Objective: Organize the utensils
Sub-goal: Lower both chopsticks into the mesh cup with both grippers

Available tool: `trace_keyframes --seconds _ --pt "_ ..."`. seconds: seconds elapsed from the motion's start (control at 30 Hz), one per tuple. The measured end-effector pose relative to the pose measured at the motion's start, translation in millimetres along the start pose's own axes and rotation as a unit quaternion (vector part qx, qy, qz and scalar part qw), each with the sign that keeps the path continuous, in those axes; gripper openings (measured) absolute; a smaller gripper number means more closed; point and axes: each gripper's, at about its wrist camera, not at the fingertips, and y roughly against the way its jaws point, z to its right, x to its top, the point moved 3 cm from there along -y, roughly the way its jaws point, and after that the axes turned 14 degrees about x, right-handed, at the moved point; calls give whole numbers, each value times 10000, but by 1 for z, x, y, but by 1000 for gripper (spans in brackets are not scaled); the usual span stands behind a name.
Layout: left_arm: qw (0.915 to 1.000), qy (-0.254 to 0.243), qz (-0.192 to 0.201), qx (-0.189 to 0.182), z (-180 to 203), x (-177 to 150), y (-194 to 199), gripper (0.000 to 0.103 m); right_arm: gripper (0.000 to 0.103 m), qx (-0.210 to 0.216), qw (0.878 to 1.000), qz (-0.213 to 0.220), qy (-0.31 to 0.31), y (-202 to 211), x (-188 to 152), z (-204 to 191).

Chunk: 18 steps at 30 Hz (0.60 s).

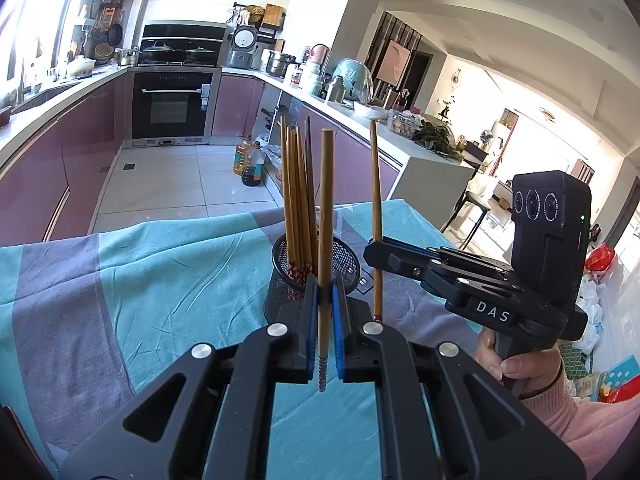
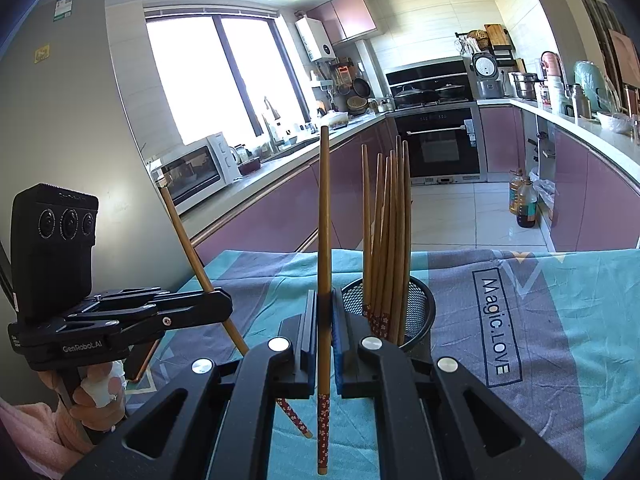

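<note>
Kitchen scene, table draped in a teal-and-grey patterned cloth (image 2: 560,320). Left gripper (image 1: 326,292) clamped on a long wooden chopstick (image 1: 325,216) held upright — jaws closed on its lower shaft, patterned tip hanging below the blue pads. Right gripper (image 2: 325,308) likewise clamped on a second wooden chopstick with a red flowered end (image 2: 324,240), also upright. Just beyond both grippers, near the table's far edge, a black wire-mesh cup (image 2: 420,304) standing on the cloth — holding a bundle of similar wooden chopsticks (image 2: 390,232), red ends down. Each held chopstick outside the cup, just beside its rim. Pink sleeve (image 1: 592,416) at the right gripper's handle.
</note>
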Motion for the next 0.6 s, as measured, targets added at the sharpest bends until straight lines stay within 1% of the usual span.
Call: trace_keyframes --seconds 0.6 --pt "9999 -98 77 -24 5 11 3 7 6 3 9999 132 63 2 10 0"
